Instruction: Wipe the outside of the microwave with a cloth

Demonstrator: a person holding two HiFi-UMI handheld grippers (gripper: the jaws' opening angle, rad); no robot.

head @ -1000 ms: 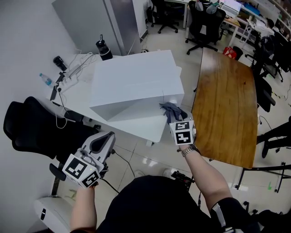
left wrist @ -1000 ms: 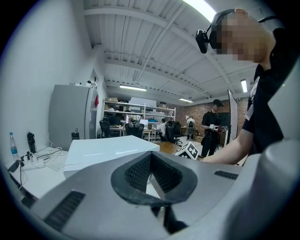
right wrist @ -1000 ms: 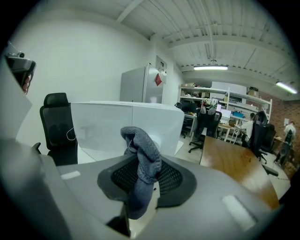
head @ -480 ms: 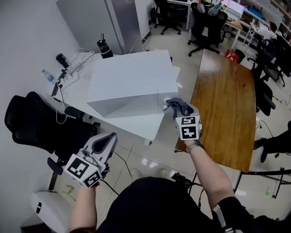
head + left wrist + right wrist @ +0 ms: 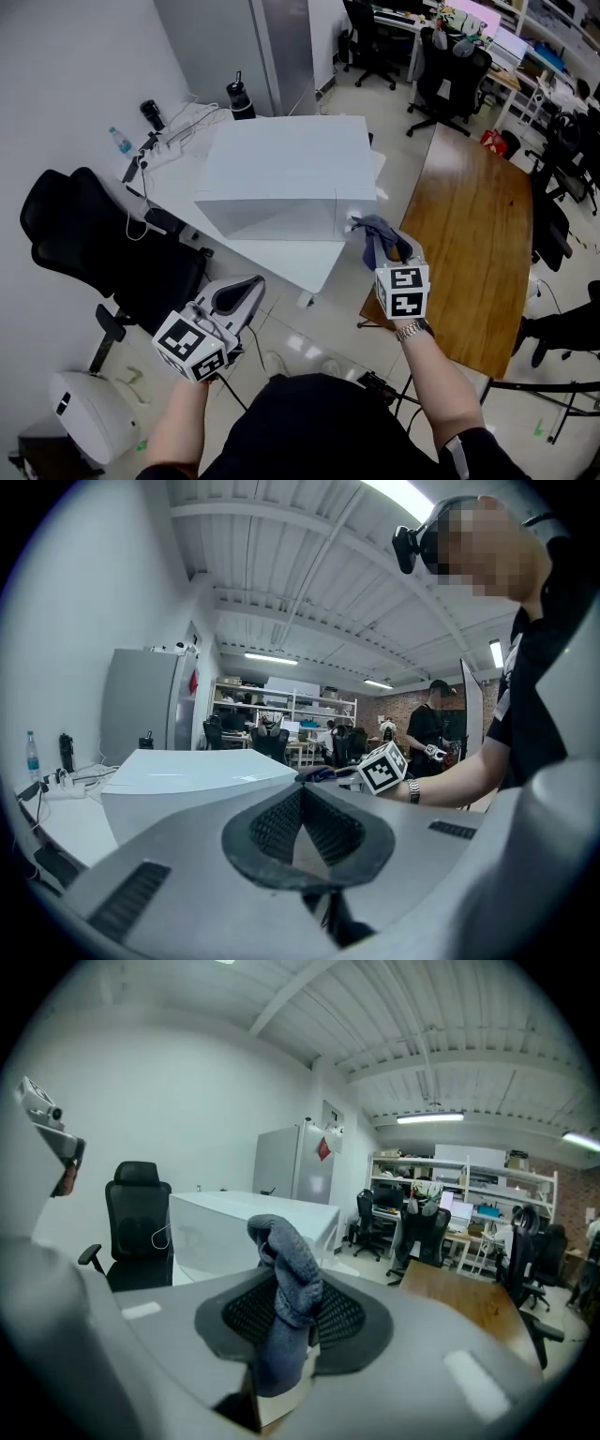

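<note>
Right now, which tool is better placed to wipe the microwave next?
Right, most likely. The right tool is shut on the grey cloth, which sits at the near right corner of the white microwave. The left tool is shut, empty, and held low, well short of the microwave.

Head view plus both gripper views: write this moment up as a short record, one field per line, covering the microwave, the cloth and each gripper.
microwave: white box standing on the white table
cloth: grey, bunched, by the microwave's near right corner; contact cannot be told
right gripper: shut on the cloth, raised to the microwave's side
left gripper: shut, nothing between its jaws, held low and away from the microwave
nearby: wooden table to the right, black chair to the left
</note>
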